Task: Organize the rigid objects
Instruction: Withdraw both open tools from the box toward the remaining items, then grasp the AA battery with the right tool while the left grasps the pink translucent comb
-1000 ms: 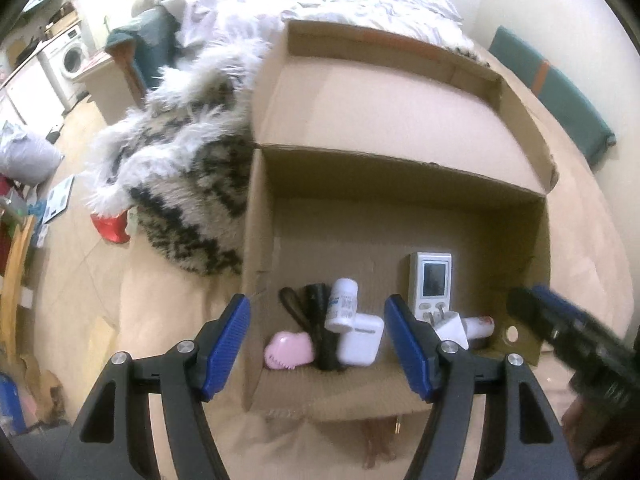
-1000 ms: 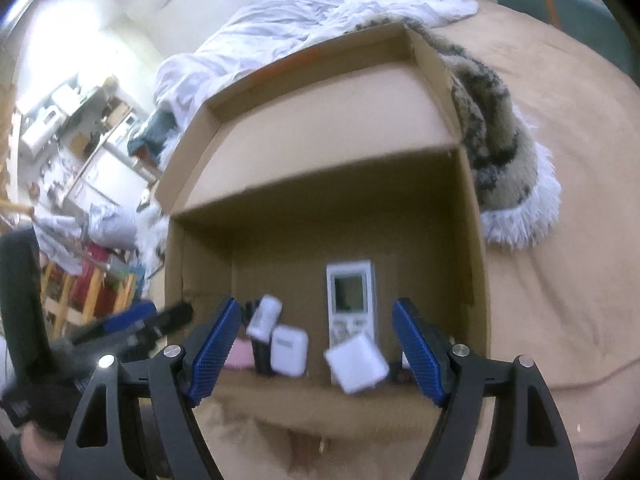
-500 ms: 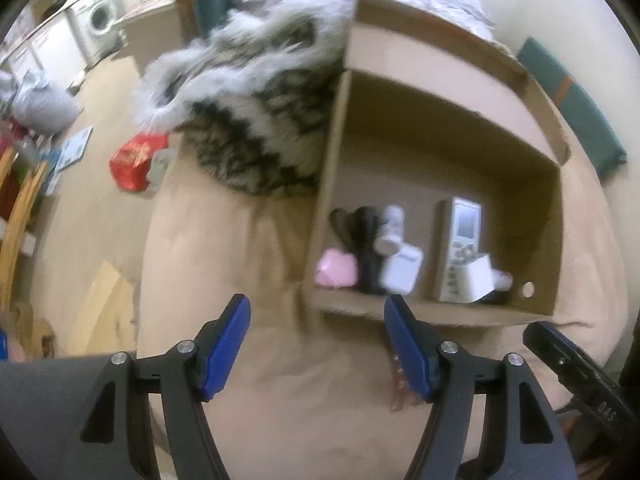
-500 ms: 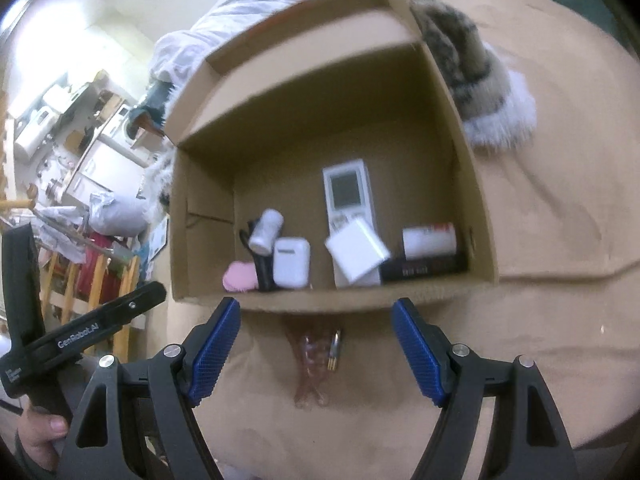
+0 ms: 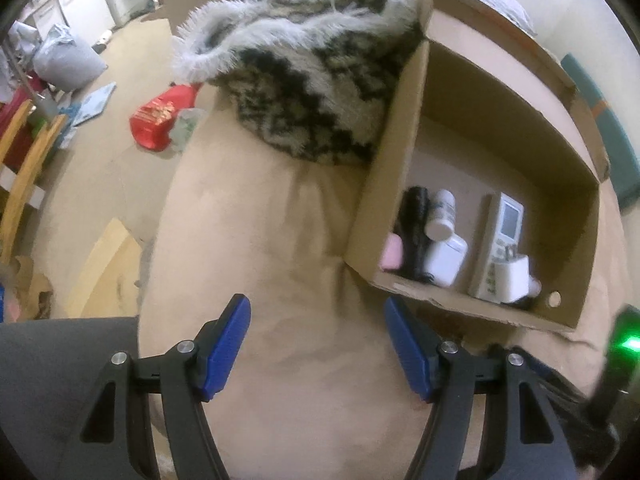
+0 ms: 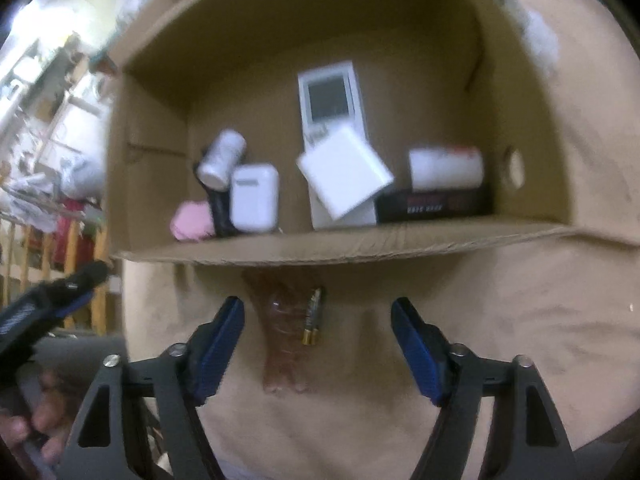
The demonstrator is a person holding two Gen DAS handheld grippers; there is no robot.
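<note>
An open cardboard box (image 6: 328,246) (image 5: 400,184) lies on a tan bed cover. In it are a white remote (image 6: 330,98) (image 5: 506,232), a white charger (image 6: 344,172), a white earbud case (image 6: 254,196), a small white bottle (image 6: 222,158), a pink item (image 6: 192,220), a black item (image 5: 414,228) and a black box (image 6: 436,202). A clear plastic packet with a battery (image 6: 312,316) lies in front of the box, between the fingers of my open right gripper (image 6: 316,344). My open left gripper (image 5: 320,344) hovers empty over bare cover, left of the box.
A furry black-and-white blanket (image 5: 304,80) lies against the box's left side. The bed edge drops to a cluttered floor with a red bag (image 5: 160,116) and a wooden chair (image 5: 24,152) on the left.
Both grippers pulled back out of the box toward the near bed edge. The left one swung left of the box. The right one came down over the packet with the battery.
</note>
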